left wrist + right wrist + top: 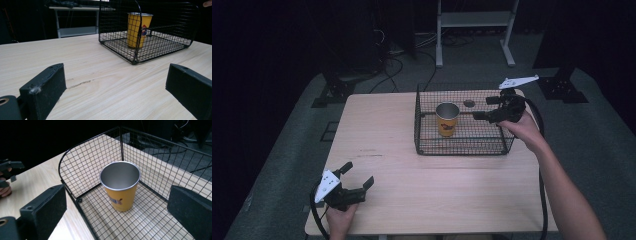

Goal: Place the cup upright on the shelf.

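High view, surface: a pale wooden table (412,165) with visible grain stands on a grey floor mat; the room around it is dark.
High view, room: a white metal frame (474,30) and loose cables lie behind the table, with black stands at both sides.
High view, basket: a black wire basket (427,145) sits on the far right part of the table, and a yellow cup (447,120) stands upright inside it.
High view, right gripper (484,107): held at the basket's right end, jaws spread wide and empty, pointing toward the cup.
High view, left gripper (358,175): low at the near left corner of the table, jaws wide apart, holding nothing, well apart from the basket.
Left gripper view, surface: bare wood with a thin dark scratch between the two open jaws; basket and cup stand farther off.
Right gripper view, cup: upright on the basket's mesh floor, metal-lined, empty, between the two parted jaws but untouched.
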Demonstrator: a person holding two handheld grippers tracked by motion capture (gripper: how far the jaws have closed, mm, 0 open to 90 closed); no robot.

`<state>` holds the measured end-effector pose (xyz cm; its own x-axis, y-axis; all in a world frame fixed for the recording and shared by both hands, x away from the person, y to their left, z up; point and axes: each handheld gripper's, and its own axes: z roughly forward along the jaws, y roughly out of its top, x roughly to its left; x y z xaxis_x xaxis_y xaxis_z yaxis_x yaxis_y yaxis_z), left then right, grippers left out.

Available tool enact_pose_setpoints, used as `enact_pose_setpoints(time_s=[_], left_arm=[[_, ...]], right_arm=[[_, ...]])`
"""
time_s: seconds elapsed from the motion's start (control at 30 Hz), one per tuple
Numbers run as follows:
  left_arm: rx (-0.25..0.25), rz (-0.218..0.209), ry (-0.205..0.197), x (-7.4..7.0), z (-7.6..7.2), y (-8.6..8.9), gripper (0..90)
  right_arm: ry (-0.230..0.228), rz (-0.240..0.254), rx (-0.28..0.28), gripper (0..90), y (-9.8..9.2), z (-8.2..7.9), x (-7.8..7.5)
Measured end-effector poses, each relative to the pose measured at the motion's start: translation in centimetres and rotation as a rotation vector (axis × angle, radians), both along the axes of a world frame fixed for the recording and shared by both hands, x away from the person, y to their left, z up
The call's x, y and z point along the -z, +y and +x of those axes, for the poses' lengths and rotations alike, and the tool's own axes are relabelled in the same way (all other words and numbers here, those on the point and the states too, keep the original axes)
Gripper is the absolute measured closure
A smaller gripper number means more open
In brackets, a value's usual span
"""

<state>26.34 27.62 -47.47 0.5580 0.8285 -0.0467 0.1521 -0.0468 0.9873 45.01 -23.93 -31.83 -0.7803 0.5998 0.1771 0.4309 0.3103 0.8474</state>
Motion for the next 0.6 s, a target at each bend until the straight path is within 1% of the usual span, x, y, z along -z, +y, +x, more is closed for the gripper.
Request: enact_pose_setpoints(time_s=[0.27, 0.33, 0.4, 0.43, 0.47, 0.6], left_arm=[[-0.001, 0.002, 0.0, 0.0, 0.0, 0.0, 2.2], [-0.001, 0.003, 0.0, 0.0, 0.0, 0.0, 2.2], [-0.001, 0.004, 0.0, 0.0, 0.0, 0.0, 2.2], [-0.001, 0.004, 0.0, 0.0, 0.0, 0.0, 2.2], [-0.001, 0.003, 0.0, 0.0, 0.0, 0.0, 2.2], [-0.002, 0.005, 0.0, 0.0, 0.0, 0.0, 2.2]], right_arm=[[-0.01, 0.009, -0.005, 1.9, -0.6, -1.1, -0.1], [-0.011, 0.013, -0.011, 1.8, -0.8, -1.4, 0.0], [0.0, 0.002, -0.019, 1.8, -0.8, -1.6, 0.2], [0.002, 0.004, -0.02, 1.8, -0.9, -1.7, 0.2], [-0.004, 0.01, -0.018, 1.9, -1.0, -1.9, 0.3], [-0.005, 0.013, -0.023, 1.8, -1.2, -2.4, 0.6]])
